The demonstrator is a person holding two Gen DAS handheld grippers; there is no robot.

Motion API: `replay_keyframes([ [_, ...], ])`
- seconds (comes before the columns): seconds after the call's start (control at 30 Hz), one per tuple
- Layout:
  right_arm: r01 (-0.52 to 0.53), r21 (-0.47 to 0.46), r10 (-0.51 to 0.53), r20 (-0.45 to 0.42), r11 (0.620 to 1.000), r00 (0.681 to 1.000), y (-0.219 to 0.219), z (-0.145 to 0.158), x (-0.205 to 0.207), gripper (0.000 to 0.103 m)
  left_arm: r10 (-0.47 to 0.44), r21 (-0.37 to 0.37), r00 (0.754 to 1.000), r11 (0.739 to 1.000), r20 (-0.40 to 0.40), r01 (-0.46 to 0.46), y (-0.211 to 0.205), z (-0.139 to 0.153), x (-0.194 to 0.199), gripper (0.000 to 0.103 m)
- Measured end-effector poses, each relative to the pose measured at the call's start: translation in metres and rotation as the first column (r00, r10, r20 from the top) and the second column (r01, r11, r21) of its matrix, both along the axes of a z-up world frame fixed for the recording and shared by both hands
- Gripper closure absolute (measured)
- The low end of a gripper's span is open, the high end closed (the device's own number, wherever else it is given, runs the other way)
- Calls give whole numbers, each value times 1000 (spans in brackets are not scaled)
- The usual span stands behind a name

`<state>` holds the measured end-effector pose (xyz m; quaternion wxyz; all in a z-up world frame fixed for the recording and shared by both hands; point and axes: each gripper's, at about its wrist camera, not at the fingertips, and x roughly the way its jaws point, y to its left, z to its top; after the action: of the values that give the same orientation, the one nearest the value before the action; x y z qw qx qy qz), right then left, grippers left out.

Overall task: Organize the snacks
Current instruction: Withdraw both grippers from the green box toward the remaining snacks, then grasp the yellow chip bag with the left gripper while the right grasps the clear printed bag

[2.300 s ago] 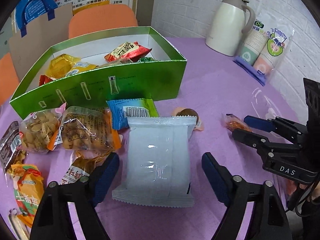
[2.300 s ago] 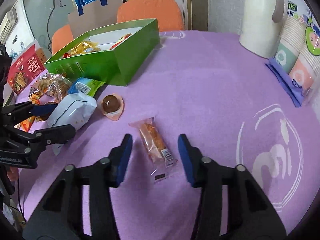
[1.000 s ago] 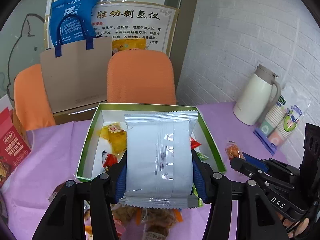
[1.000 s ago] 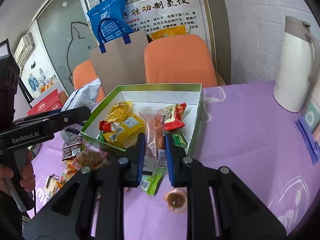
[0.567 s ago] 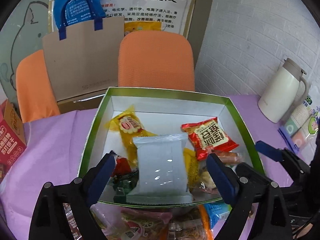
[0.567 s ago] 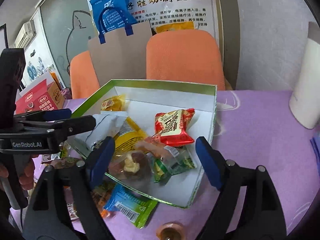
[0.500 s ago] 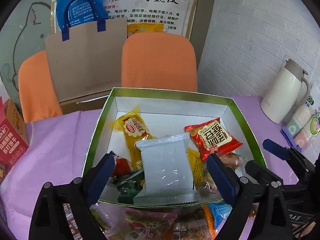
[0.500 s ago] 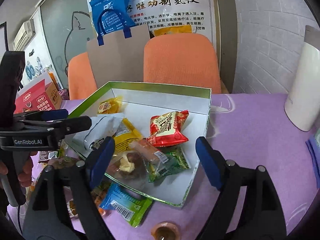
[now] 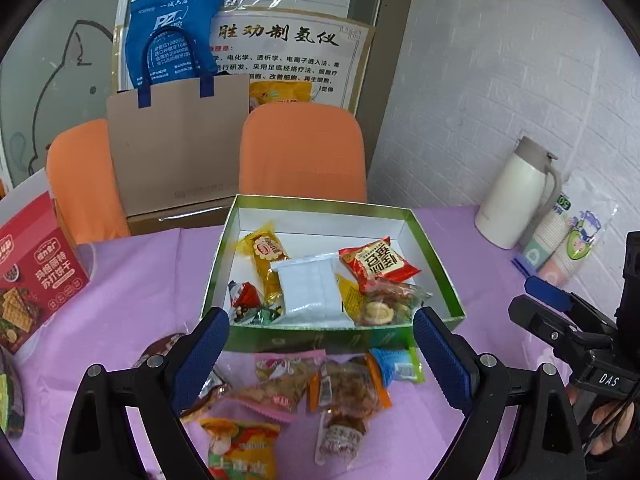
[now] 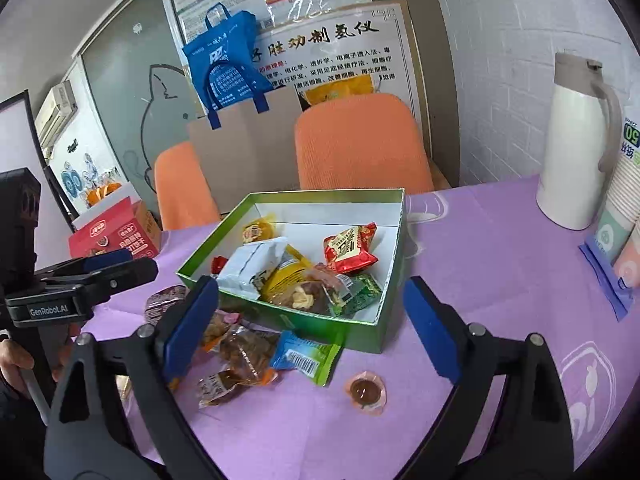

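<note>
Both grippers are hovering in front of the green box (image 9: 436, 276), raised above the purple tablecloth (image 10: 480, 264). The left gripper (image 9: 320, 356) and right gripper (image 10: 310, 320) are both gaping wide, holding nothing. The white packet (image 9: 310, 290) is lying inside the box among other snacks.

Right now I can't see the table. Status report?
Left gripper open, empty. Right gripper open, empty. White packet lies in green box. Loose snacks remain in front; nothing blocking.

White packet (image 9: 310, 288) now in box (image 9: 436, 264), both tools emptied
</note>
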<state>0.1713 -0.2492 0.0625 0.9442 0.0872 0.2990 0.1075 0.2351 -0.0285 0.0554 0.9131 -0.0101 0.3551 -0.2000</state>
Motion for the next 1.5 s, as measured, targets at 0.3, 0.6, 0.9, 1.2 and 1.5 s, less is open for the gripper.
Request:
replay_keyframes([
  [0.3,-27,86,31,-39,996,999,24,-16,-62,8,49,2,997,999,-66,-49,58,-34,-51,8],
  [0.6,-74,35,79,-167,997,983,59,-66,-78,8,89,-7,972,996,-218,-93,79,-110,-22,12],
  [0.9,-84,13,84,-235,996,968,82,-92,-56,15,27,-23,966,999,-256,-34,79,-129,-32,70],
  [1.2,-18,21,24,-329,1000,944,113,-117,4,28,22,-23,972,999,-235,-29,76,-127,-68,50],
  [1.5,-50,35,59,-348,998,935,106,-123,4,61,74,-27,974,996,-212,-81,69,-118,-42,28],
])
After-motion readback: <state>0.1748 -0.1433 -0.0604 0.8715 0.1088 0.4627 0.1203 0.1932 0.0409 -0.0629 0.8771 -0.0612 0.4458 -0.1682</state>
